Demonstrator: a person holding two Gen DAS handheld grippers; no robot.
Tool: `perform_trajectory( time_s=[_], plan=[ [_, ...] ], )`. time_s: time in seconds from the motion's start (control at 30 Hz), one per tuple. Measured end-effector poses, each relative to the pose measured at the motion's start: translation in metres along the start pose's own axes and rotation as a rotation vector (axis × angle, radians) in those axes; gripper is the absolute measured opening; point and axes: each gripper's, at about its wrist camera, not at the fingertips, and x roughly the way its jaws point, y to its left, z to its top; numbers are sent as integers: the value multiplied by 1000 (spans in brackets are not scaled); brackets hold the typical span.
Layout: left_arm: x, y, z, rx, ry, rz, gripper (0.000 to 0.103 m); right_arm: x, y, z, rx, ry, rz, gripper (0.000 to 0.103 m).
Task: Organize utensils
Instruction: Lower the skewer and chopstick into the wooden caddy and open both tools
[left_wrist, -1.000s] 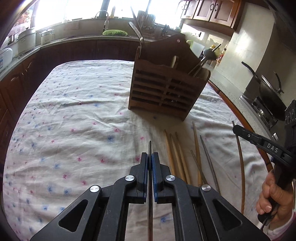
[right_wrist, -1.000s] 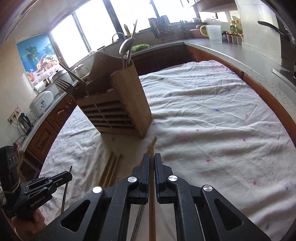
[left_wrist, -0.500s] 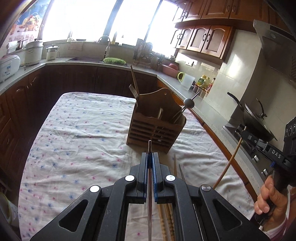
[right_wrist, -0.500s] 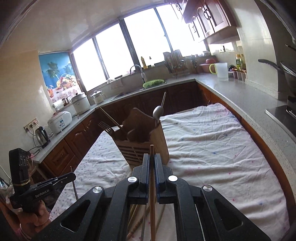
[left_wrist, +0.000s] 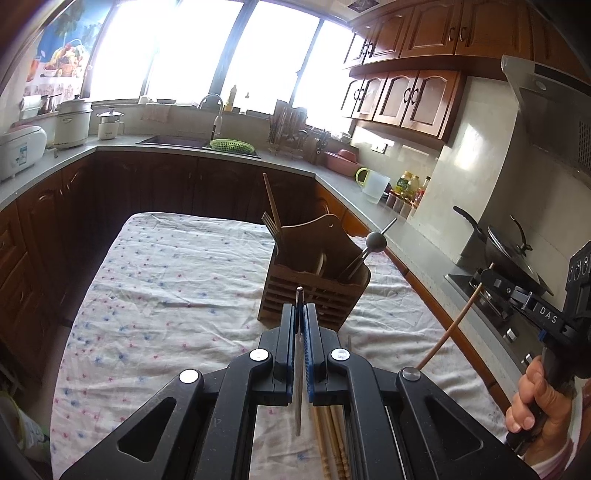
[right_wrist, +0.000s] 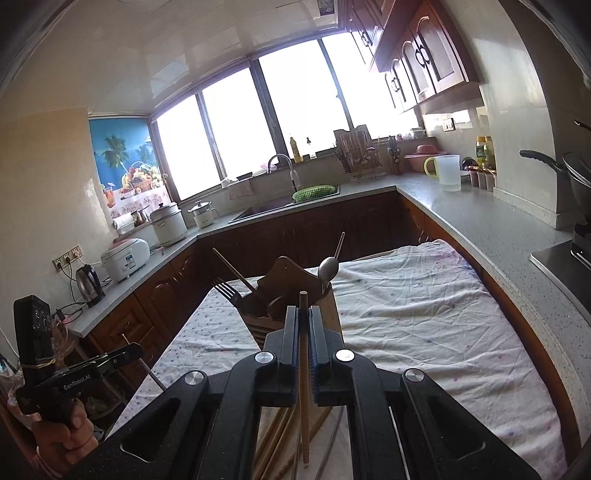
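1. A thin metal chopstick (left_wrist: 298, 362) is clamped between the left tongs (left_wrist: 300, 314), its tip protruding past the fingertips.
2. A wooden chopstick (right_wrist: 303, 369) is gripped by the right tongs (right_wrist: 303, 314), likewise protruding forward.
3. The holder (left_wrist: 314, 291) is seen on the tabletop (left_wrist: 166, 295) ahead of both tongs, with a fork (left_wrist: 271, 225) and spoon (left_wrist: 376, 242) standing in it.
4. More chopsticks (left_wrist: 332, 443) are left lying on the cloth beneath the left tongs.

The holder (left_wrist: 314, 284) blocks the middle of the table (left_wrist: 155, 295); cloth left of it seems open.
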Motion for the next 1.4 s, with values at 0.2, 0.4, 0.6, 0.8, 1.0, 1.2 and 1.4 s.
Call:
perform_trajectory(
  time_s=[0.2, 0.4, 0.6, 0.8, 1.0, 1.2, 1.4],
  plan=[
    [4, 0, 10, -3, -21, -3, 3, 4, 0, 5, -5, -7, 6, 5],
    [8, -4, 36, 15, -78, -4, 3, 11, 0, 22, 1, -49, 10, 5],
    [16, -12, 79, 46, -179, 2, 3, 18, 6, 58, 2, -144, 8, 5],
    [41, -16, 118, 49, -262, 10, 3, 38, 11, 97, 3, -229, -11, 5],
    [98, -3, 120, -10, -279, 32, 3, 74, 2, 107, 19, -256, -48, 5],
    [161, 12, 100, -69, -229, 58, 3, 113, -14, 82, 45, -211, -72, 5],
    [202, 16, 92, -68, -160, 76, 3, 132, -22, 55, 47, -151, -80, 5]
  ],
)
